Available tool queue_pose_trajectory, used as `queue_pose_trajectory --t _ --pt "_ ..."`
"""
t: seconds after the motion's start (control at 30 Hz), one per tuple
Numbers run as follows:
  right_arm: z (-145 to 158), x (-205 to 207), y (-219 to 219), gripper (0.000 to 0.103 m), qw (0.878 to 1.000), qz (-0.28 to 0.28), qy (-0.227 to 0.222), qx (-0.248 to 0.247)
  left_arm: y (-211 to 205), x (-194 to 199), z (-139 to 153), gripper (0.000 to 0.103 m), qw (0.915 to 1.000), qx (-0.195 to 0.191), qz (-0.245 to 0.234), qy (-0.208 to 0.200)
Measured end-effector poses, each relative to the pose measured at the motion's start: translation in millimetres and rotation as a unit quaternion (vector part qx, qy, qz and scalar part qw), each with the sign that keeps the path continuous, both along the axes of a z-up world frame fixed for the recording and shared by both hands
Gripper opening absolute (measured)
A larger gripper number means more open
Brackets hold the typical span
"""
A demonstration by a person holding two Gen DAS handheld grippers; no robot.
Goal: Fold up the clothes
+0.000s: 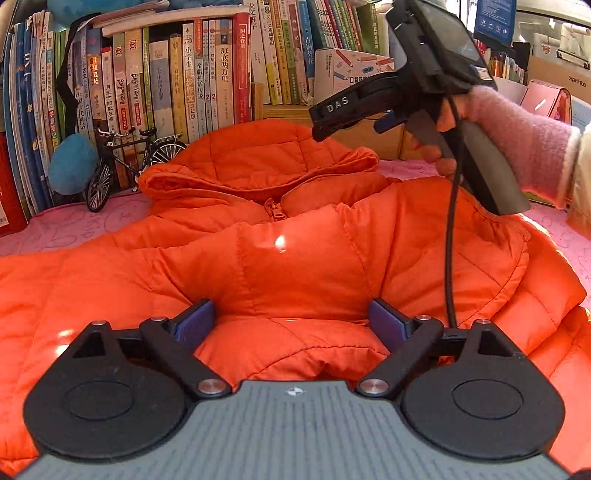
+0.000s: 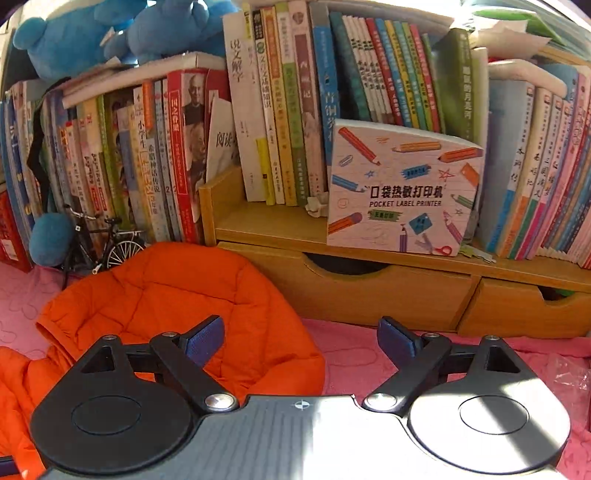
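An orange quilted puffer jacket (image 1: 288, 251) lies spread on the pink cloth, its hood (image 1: 258, 162) toward the bookshelf and its zipper (image 1: 275, 208) near the collar. My left gripper (image 1: 291, 317) is open, low over the jacket's body, with fabric bulging between its blue pads. My right gripper (image 1: 351, 114) is held in the air above the jacket's right shoulder, with a hand in a pink sleeve on it. In the right wrist view the right gripper (image 2: 301, 339) is open and empty, above the hood's (image 2: 177, 310) right edge and the pink cloth (image 2: 354, 350).
A wooden shelf with drawers (image 2: 369, 291) and rows of books (image 2: 295, 110) stands close behind. A label printer box (image 2: 402, 188), a model bicycle (image 1: 125, 162) and blue plush toys (image 2: 92, 33) are there too. Clear plastic wrap (image 2: 569, 373) lies at right.
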State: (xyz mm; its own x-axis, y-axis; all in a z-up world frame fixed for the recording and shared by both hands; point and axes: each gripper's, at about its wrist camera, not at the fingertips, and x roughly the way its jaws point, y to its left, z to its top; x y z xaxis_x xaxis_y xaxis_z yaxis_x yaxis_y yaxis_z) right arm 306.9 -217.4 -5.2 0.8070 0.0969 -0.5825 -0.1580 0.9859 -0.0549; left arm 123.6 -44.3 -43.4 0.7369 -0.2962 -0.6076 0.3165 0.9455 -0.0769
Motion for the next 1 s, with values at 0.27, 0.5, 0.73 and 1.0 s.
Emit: queue_pose_trajectory --t 0.27,0.5,0.73,1.0 --pt "-39 56 34 0.060 0.995 0.040 0.069 -0.052 1 1 -10 0.095 0.9999 -0.005 -0.013 -0.004" --pt "-10 6 62 0.012 0.990 0.069 -0.015 -0.124 1 1 -9 0.098 0.9998 -0.007 -0.017 -0.003" --pt "51 -91 84 0.010 0.951 0.131 -0.175 -0.220 53 -3 12 0.096 0.9750 -0.207 -0.079 -0.008" --pt "44 -196 88 0.010 0.913 0.172 -0.244 -0.278 160 -11 57 0.099 0.8662 -0.492 -0.088 0.003"
